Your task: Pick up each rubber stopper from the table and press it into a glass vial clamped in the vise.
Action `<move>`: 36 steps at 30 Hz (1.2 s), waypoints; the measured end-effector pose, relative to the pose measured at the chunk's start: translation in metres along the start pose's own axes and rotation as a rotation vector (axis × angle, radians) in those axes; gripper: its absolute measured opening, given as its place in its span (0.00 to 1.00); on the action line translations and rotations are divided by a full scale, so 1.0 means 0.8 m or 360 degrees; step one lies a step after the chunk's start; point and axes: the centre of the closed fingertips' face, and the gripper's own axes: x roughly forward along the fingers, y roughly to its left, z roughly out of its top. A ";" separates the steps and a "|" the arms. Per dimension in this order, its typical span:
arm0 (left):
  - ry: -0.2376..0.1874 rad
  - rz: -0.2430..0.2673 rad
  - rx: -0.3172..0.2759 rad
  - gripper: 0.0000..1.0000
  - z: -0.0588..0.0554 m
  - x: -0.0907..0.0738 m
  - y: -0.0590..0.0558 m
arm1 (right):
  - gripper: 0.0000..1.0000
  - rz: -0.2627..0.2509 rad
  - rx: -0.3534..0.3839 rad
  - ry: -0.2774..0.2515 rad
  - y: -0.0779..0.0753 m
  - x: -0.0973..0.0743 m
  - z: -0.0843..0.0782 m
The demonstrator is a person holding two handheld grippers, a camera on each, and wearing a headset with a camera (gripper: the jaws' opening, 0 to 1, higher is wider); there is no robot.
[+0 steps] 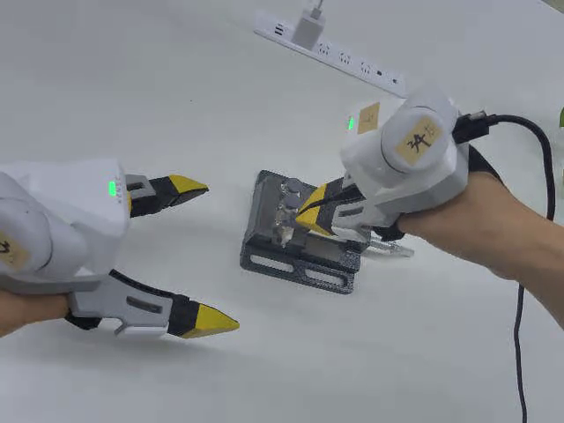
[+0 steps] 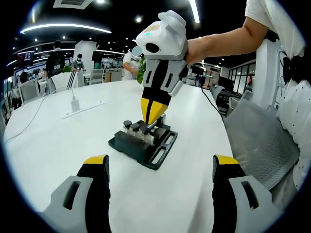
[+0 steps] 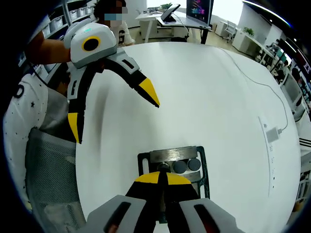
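A dark grey vise [image 1: 295,260] sits mid-table and clamps a row of glass vials. Two of them carry dark rubber stoppers [image 3: 180,166] [image 3: 194,164]. My right gripper [image 1: 308,218] stands over the vise with its jaws shut, tips down on the third vial [image 3: 163,168] at the row's end. Whether a stopper sits under the tips is hidden. The left gripper view shows the same yellow tips [image 2: 151,110] touching the vise [image 2: 141,143]. My left gripper [image 1: 204,256] hovers open to the left of the vise, holding nothing; it is seen again as the left gripper [image 3: 114,109] across the table.
A white power strip [image 1: 330,48] with a plugged charger lies at the far edge of the white table [image 1: 132,106]. A black cable [image 1: 539,167] runs along the right arm. A clear piece [image 1: 394,250] sticks out beside the vise under the right gripper.
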 end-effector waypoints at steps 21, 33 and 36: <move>-0.0001 0.0007 -0.0016 0.85 -0.003 -0.002 0.002 | 0.00 0.0006 0.0017 -0.0017 -0.003 0.010 0.005; -0.0011 0.0010 -0.0028 0.84 -0.003 0.000 0.002 | 0.00 0.0012 0.0043 0.0004 -0.001 0.009 0.002; -0.0012 0.0002 -0.0026 0.84 -0.003 0.001 0.000 | 0.00 -0.0002 0.0059 0.0000 0.000 0.008 0.003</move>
